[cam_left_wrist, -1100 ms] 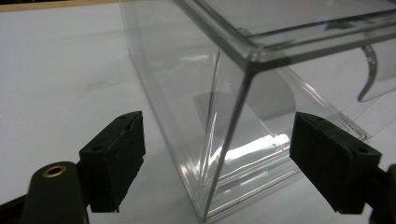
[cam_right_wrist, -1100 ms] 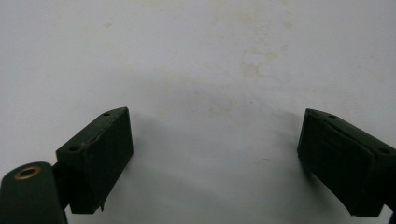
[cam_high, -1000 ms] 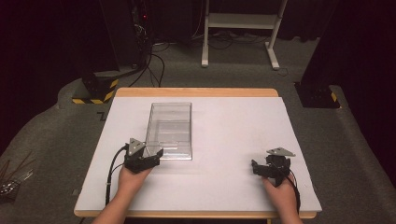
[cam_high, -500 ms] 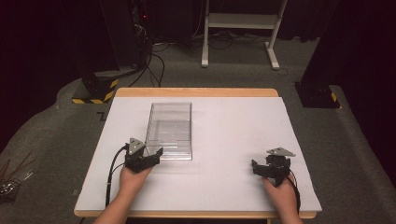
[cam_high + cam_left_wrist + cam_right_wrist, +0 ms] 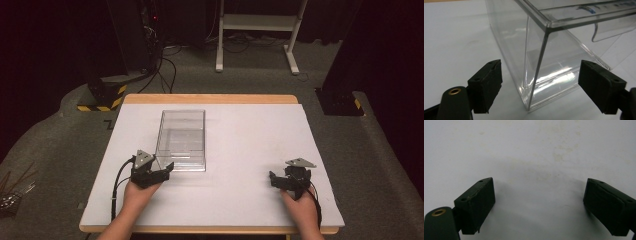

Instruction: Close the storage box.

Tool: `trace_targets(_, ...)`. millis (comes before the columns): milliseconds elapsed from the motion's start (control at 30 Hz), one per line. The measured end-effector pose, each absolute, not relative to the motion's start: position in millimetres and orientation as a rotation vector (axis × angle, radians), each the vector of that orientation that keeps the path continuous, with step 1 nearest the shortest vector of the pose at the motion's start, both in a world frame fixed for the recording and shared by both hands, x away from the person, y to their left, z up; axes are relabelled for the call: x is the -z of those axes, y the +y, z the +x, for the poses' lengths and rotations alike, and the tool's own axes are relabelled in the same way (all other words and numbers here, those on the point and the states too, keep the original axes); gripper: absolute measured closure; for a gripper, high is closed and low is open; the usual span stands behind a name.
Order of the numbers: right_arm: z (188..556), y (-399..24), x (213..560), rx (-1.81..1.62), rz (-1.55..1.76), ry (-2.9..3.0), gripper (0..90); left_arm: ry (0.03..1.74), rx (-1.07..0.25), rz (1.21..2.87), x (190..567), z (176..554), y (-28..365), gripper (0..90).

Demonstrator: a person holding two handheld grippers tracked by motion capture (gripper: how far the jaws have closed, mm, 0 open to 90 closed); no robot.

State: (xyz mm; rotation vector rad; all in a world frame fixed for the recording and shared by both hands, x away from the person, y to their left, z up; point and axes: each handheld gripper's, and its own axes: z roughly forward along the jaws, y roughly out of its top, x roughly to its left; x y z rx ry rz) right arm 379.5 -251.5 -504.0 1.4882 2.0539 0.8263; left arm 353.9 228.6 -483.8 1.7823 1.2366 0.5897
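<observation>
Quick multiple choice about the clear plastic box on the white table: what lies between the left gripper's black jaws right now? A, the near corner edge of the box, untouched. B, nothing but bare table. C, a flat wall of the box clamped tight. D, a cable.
A: in the left gripper view the left gripper stands open, its jaws apart on either side of the near corner of the clear plastic box, touching nothing.
</observation>
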Motion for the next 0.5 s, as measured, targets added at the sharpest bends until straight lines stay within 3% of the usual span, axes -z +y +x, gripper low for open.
trace_targets(500, 379, -251, 504, -0.826, 1.487, 2.054, 10.2, 1.228, -0.58, 1.815, 482, 329, 266, 18.0)
